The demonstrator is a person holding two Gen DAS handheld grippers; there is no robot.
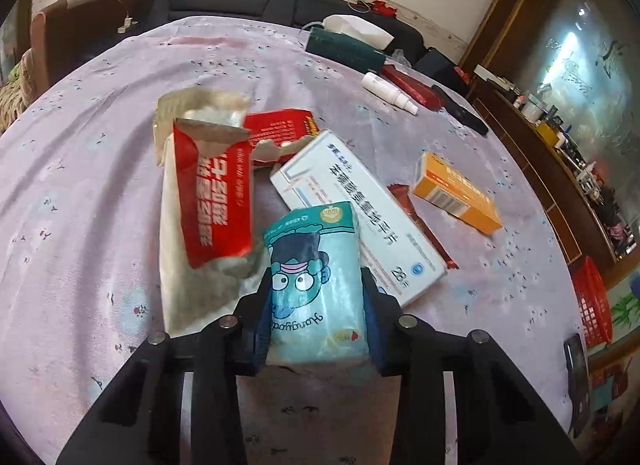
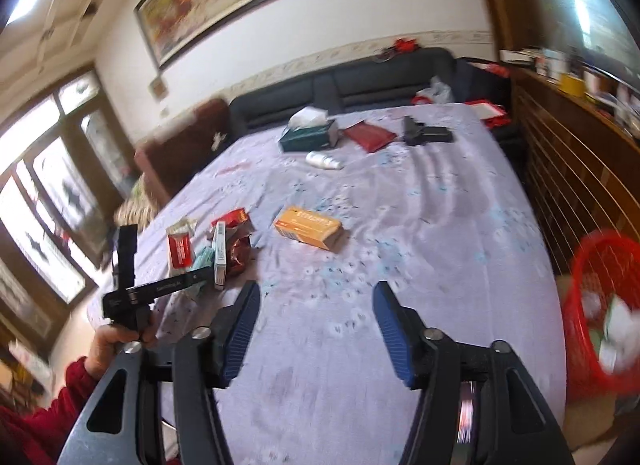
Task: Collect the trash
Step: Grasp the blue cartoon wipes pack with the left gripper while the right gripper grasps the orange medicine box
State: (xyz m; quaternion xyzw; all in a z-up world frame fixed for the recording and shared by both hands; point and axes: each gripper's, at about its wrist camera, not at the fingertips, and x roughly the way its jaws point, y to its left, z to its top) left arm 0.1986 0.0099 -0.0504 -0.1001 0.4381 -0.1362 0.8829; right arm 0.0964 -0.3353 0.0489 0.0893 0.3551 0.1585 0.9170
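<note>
Teal tissue pack (image 1: 318, 285) is being gripped between the left gripper (image 1: 316, 305) jaws, at 6 o'clock of the litter pile on the lilac-clothed surface (image 1: 100, 185). The pick-up step is judged in hand; carrying to the red basket (image 2: 600, 305) is called for next. The right gripper (image 2: 316, 329) is being held wide, empty. A dark sofa (image 2: 360, 73) is lying at 12 o'clock.

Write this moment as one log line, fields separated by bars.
left hand-held gripper: shut on tissue pack | right hand-held gripper: open, holding nothing | red basket: beside table
</note>
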